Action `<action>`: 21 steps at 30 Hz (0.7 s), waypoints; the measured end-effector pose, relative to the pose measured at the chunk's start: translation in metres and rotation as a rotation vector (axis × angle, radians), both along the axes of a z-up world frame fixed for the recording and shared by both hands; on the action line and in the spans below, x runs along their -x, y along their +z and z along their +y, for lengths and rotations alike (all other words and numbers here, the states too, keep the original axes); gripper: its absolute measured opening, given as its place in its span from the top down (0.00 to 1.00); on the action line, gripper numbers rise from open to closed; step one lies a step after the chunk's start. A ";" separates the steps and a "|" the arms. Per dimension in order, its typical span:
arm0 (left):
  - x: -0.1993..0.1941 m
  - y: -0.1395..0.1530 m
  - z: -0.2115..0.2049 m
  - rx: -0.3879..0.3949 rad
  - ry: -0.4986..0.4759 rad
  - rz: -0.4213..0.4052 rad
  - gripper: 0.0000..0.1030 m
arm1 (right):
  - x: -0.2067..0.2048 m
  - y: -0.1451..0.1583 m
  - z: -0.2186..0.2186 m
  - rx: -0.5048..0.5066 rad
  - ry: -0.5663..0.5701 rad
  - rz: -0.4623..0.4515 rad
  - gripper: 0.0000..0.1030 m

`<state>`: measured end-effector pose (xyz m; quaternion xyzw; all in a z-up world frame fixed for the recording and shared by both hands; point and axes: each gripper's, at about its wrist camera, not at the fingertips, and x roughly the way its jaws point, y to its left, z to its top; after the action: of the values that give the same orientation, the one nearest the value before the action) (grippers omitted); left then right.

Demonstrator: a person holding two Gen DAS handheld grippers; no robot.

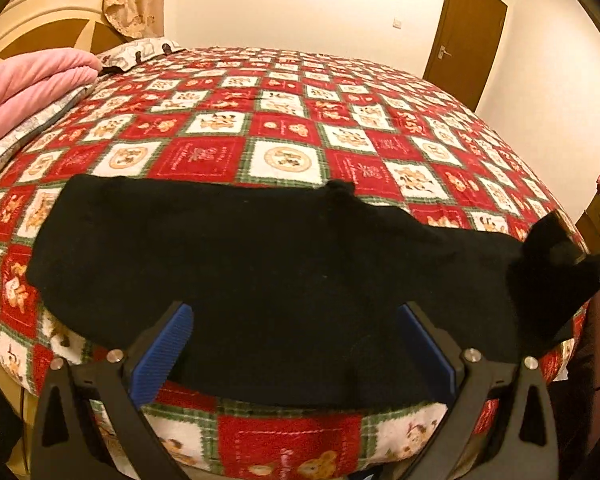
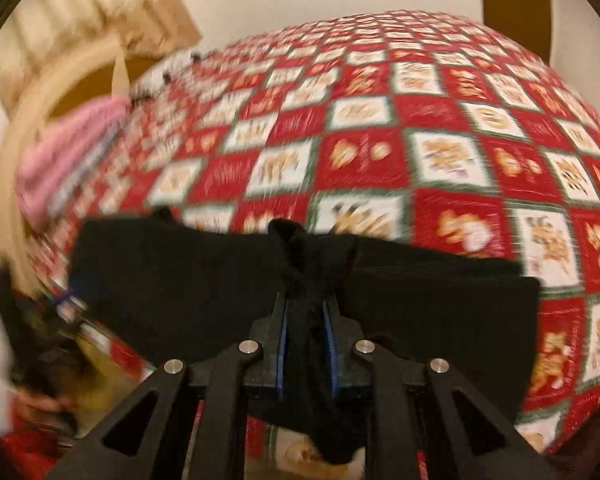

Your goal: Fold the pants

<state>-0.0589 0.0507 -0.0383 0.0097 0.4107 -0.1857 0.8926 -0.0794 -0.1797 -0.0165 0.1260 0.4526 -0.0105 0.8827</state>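
Pinching bunched black pants (image 2: 204, 280), the right tongs (image 2: 306, 316) are gripping fabric; the left tongs (image 1: 296, 320) are hovering spread over the bed (image 1: 284, 120).

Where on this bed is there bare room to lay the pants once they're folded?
Free: the wide checked bedspread beyond the black pants, toward the door. Crowded: the near edge, under the pants, and the head corner with the pink blanket and pillow.

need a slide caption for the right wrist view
Right gripper clamps bunched fabric of the black pants above the red patchwork quilt.
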 end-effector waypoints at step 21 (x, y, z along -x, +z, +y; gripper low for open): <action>0.000 -0.010 -0.009 -0.010 -0.053 0.020 0.00 | 0.087 -0.025 -0.028 -0.161 -0.113 -0.244 0.76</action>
<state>-0.0588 0.0417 -0.0487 0.0230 0.4200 -0.2072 0.8832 -0.1668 -0.2077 -0.0417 0.2219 0.3333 -0.0086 0.9163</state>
